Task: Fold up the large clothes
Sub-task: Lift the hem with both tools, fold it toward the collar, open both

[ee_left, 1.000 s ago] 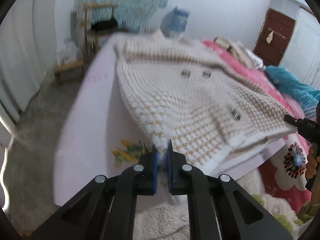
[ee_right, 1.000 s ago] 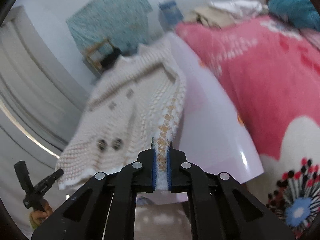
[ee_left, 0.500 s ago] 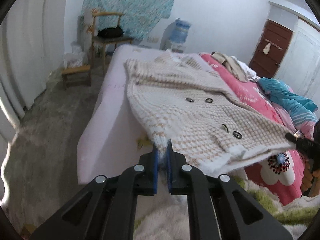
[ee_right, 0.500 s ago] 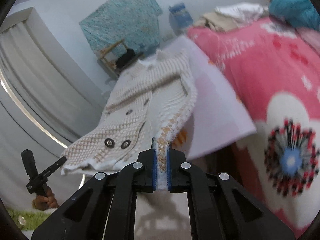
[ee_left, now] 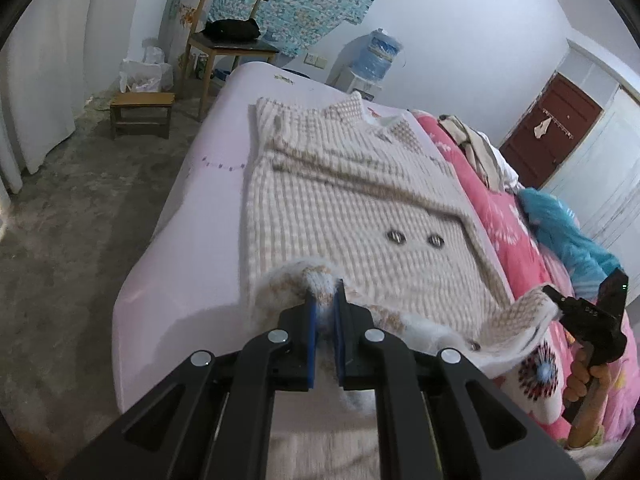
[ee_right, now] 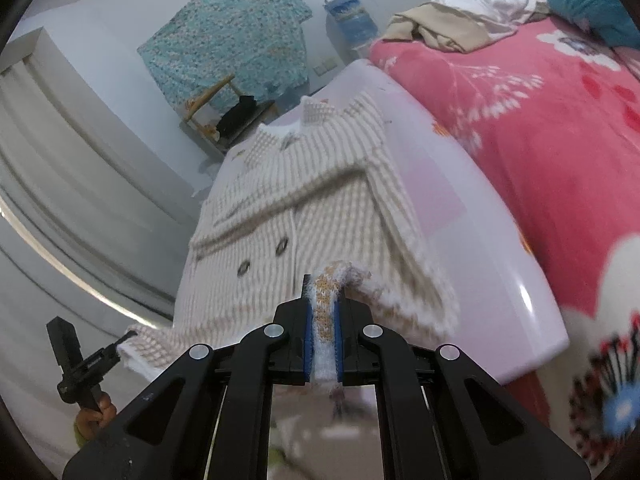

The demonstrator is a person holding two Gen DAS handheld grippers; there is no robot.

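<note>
Left gripper (ee_left: pixel 325 300) clamped on fuzzy hem corner of knit cardigan (ee_left: pixel 352 216); cardigan spreads ahead over lilac bed (ee_left: pixel 200 200), right gripper (ee_left: pixel 560 304) pinching far-right corner. Right gripper (ee_right: pixel 322 304) clamped on hem edge; cardigan (ee_right: pixel 304 208) ahead-left, left gripper (ee_right: pixel 120 340) lower left.

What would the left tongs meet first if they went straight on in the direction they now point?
Probably the cream knitted cardigan itself: the left tongs grip its hem, and its body lies directly ahead on the white board.
</note>
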